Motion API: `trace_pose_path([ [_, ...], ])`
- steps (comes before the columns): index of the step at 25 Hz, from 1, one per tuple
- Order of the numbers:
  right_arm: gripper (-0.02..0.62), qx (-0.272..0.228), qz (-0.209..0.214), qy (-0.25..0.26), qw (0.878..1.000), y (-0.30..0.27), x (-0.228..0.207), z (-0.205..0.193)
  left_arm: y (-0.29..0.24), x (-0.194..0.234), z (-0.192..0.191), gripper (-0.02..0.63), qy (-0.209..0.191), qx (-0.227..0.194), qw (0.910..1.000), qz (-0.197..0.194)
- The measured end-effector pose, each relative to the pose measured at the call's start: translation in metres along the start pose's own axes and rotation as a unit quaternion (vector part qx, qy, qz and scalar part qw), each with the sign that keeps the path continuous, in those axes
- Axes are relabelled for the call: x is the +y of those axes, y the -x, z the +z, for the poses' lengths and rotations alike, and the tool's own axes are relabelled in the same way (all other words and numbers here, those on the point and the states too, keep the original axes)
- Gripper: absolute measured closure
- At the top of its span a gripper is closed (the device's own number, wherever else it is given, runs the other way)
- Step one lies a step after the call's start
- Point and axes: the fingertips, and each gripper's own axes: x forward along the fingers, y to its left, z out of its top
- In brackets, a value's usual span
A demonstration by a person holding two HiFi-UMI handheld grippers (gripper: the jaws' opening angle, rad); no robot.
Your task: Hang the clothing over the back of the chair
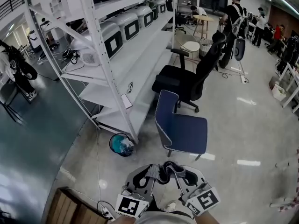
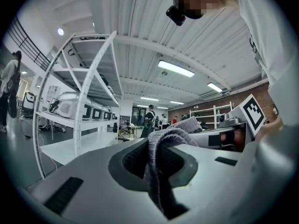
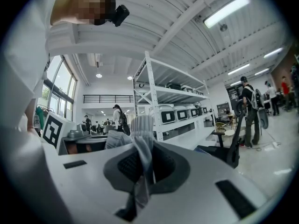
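A blue chair [image 1: 181, 127] stands on the floor ahead of me, its backrest [image 1: 164, 113] on the left side and its seat to the right. Both grippers sit side by side low in the head view, a little short of the chair. My left gripper [image 1: 156, 173] is shut on a fold of grey ribbed clothing [image 2: 161, 160]. My right gripper [image 1: 180, 173] is shut on another fold of the clothing [image 3: 141, 148]. In the head view only a dark bunch of the clothing [image 1: 167, 168] shows between the jaws; the rest is hidden under the grippers.
A white shelving rack [image 1: 135, 59] loaded with appliances runs along the left. A black office chair [image 1: 194, 76] stands behind the blue one. A teal bin [image 1: 121, 144] sits by the rack's foot and a wooden crate [image 1: 70, 208] at bottom left. People stand far back [image 1: 233, 13].
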Motion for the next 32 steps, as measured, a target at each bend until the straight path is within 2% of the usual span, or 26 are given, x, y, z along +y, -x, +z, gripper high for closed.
trace_pose_path([
  [13, 0.577, 0.01, -0.011, 0.01, 1.0, -0.089, -0.017, 0.007, -0.042, 0.079, -0.002, 0.574, 0.019, 0.001, 0.9996, -0.018],
  [16, 0.577, 0.014, -0.021, 0.017, 1.0, -0.108, -0.02, 0.008, -0.054, 0.095, -0.001, 0.574, 0.007, -0.003, 0.9994, -0.033],
  [22, 0.577, 0.01, -0.043, 0.026, 0.999, -0.132, -0.024, 0.015, -0.069, 0.112, 0.006, 0.574, 0.008, -0.015, 0.9979, -0.063],
  [32, 0.577, 0.01, -0.061, 0.036, 0.997, -0.143, -0.031, 0.028, -0.075, 0.127, 0.019, 0.574, 0.019, -0.034, 0.9966, -0.072],
])
